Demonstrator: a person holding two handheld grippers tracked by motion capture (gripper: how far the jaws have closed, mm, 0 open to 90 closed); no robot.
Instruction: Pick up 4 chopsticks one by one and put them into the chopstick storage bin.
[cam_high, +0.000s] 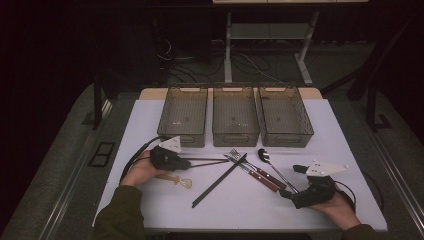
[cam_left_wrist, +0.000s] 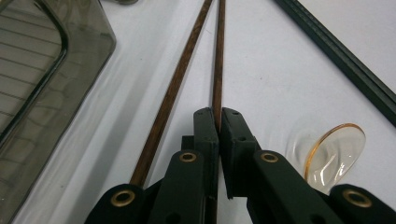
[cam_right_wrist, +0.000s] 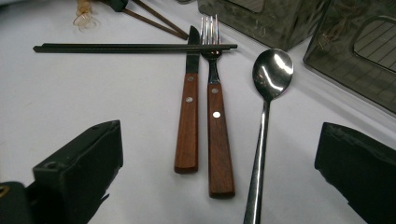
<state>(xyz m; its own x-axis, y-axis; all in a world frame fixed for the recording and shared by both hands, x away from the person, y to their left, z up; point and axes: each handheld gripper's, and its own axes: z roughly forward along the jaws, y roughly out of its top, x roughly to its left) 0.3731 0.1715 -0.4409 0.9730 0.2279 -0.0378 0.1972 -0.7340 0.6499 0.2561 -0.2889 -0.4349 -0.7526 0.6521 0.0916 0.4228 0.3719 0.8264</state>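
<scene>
The left gripper has its jaws clamped on one brown chopstick, which lies along the white table just in front of the left bin; its twin lies loose beside it, the two fanning apart. This looks like the pick-up step of sorting cutlery. The right gripper waits, jaws wide apart, facing the knife, fork and spoon. Next, probably, a clean lift without dragging the second stick or the clear plastic spoon nearby, then over to a bin.
</scene>
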